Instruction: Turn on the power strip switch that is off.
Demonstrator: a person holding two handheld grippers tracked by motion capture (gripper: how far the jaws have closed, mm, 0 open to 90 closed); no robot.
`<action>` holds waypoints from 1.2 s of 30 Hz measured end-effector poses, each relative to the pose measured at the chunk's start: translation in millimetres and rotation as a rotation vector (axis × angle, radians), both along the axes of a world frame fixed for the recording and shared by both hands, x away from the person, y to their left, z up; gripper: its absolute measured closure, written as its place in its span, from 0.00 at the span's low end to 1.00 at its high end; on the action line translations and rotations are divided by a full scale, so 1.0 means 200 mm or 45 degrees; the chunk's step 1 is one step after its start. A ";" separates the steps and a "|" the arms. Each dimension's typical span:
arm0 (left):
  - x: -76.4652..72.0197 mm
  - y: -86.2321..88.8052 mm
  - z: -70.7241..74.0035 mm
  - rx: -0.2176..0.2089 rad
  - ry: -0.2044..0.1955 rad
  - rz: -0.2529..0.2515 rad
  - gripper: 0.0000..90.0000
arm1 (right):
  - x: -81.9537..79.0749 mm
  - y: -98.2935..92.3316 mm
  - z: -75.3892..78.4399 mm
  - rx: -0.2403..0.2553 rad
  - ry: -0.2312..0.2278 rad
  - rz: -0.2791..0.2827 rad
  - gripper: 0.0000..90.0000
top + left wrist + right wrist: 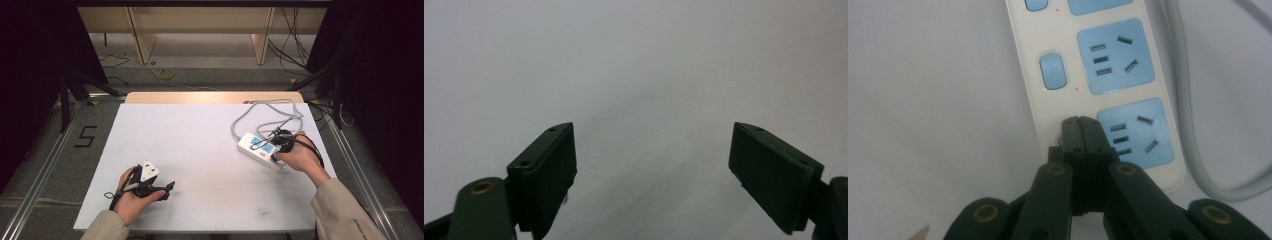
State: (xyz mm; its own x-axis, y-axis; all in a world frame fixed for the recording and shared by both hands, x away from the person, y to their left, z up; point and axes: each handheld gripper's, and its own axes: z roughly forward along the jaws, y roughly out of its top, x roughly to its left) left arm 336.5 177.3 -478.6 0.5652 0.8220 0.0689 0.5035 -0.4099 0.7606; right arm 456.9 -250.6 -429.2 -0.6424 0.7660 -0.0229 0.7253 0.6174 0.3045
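Black jaws pressed together, glossy white power strip point(1103, 75)

A dark figure "5" point(86, 136) is marked on the grey floor point(50, 150), just left of the bench point(200, 150). The sleeve's small print is too blurred to read.

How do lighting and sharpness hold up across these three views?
High view: table evenly lit, surroundings nearly black. Left gripper view: soft, dim, open left claw dark against grey. Right gripper view: power strip fairly sharp, shut right claw slightly blurred.
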 end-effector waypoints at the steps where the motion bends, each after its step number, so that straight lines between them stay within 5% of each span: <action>1: 0.00 0.00 0.00 0.000 -0.001 0.000 0.21 | 0.00 0.00 0.00 -0.001 -0.004 0.003 1.00; 36: 0.00 0.00 0.00 0.000 0.002 0.000 0.21 | -0.02 -0.01 0.00 0.040 -0.047 -0.005 1.00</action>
State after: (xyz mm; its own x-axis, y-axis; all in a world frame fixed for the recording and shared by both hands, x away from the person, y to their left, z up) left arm 336.8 177.6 -479.3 0.5655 0.8220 0.0675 0.5049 -0.4097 0.7598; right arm 453.6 -252.1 -429.3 -0.6385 0.7693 -0.0224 0.7157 0.6042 0.3502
